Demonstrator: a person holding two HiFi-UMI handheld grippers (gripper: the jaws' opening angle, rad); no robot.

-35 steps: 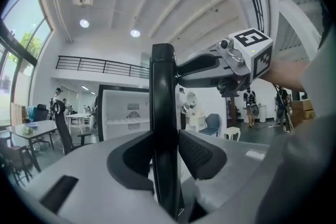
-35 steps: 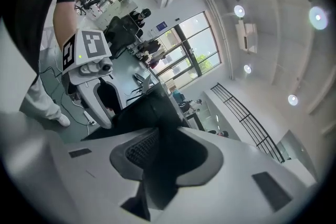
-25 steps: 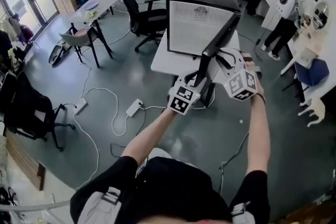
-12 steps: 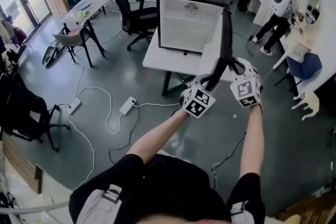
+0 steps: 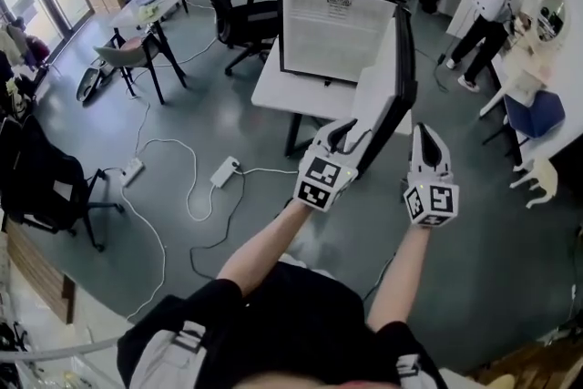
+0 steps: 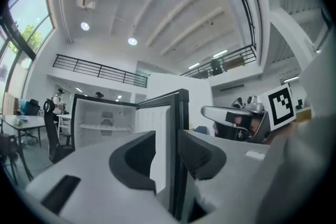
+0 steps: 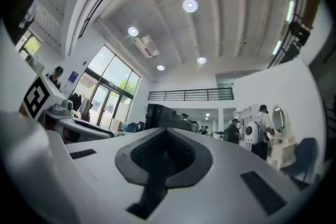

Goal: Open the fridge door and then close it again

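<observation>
Since a second ago, has swung door (image 5: 399,73) wider out from fridge (image 5: 337,18) and taken right gripper (image 5: 424,141) off it, out to the right and apart from the door. Keeps that gripper clenched on nothing: pads (image 7: 173,152) pressed together in right gripper view, only the room beyond.

Grips the door's free edge with left gripper (image 5: 344,134) alone. Clamps the black edge and white liner between both pads (image 6: 134,157), as seen in left gripper view. Leaves fridge standing on white table (image 5: 273,91) straight ahead, cabinet open, bare apart from one shelf (image 6: 105,126).

Judging by this: opening about done, closing yet to come.

What could go wrong:
- Could lose the edge on the swing back. One narrow pinch on a thin panel, moved fast or twisted off square, may slip and let the door drift or slam.
- Could rock or slide fridge on table by pushing hard at the door's far end, if the cabinet is as light as it looks.
- Could trap right gripper between door and cabinet by bringing it back inside the door's arc.

Best to ease round slowly, pinch kept square to the edge.
</observation>
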